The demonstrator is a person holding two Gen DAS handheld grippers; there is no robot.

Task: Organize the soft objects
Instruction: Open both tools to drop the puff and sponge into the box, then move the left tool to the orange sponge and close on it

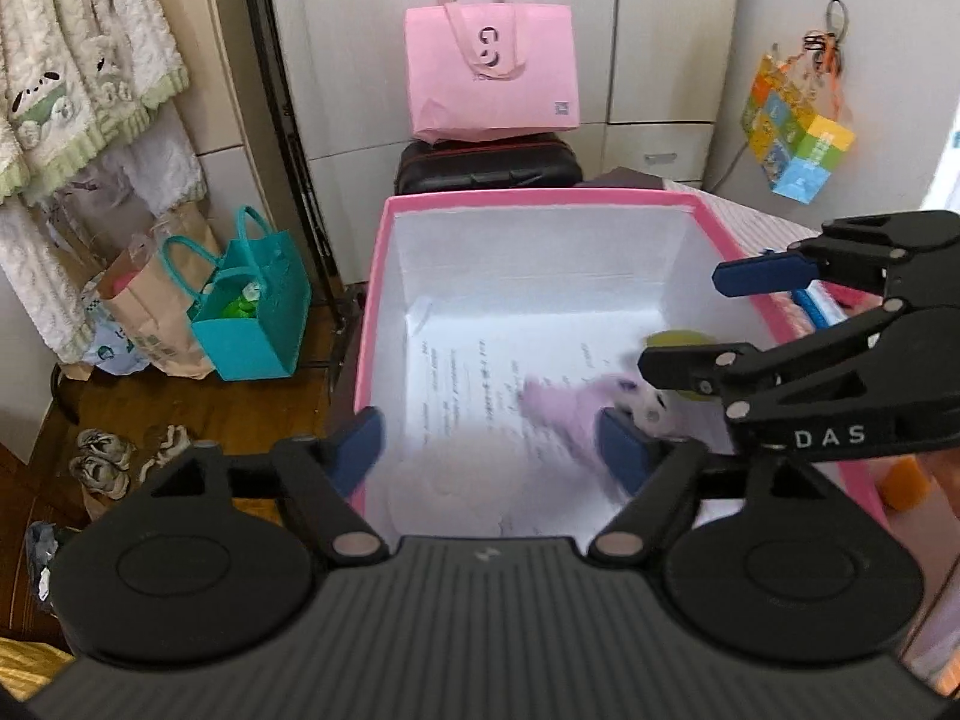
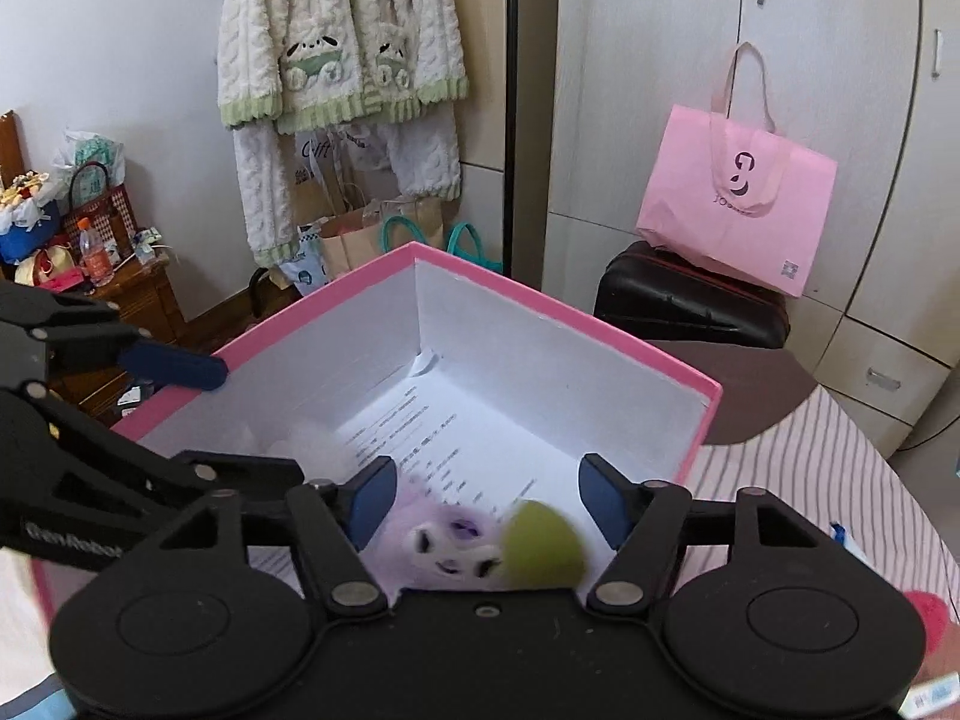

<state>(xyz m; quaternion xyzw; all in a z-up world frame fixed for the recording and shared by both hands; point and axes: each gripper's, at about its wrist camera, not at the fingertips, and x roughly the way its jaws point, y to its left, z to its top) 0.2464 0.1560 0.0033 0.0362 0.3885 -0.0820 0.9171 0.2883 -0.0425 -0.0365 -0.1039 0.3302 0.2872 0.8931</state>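
A pink box (image 1: pixel 373 276) with a white inside stands open in both views; it also shows in the right wrist view (image 2: pixel 711 414). A printed sheet (image 1: pixel 474 378) lies on its floor. A purple plush toy (image 1: pixel 576 405) with a white face and a green ball (image 1: pixel 681 341) are inside, blurred; they also show in the right wrist view as plush (image 2: pixel 444 543) and ball (image 2: pixel 543 546). My left gripper (image 1: pixel 489 450) is open above the box, empty. My right gripper (image 2: pixel 486 501) is open just above the plush and ball, touching neither.
A pink tote bag (image 1: pixel 489 75) sits on a black suitcase (image 1: pixel 486 168) behind the box. Teal and paper bags (image 1: pixel 252 312) stand on the wooden floor at left. A fleece garment (image 2: pixel 336 42) hangs on the wall. A striped cloth (image 2: pixel 798 480) lies to the right of the box.
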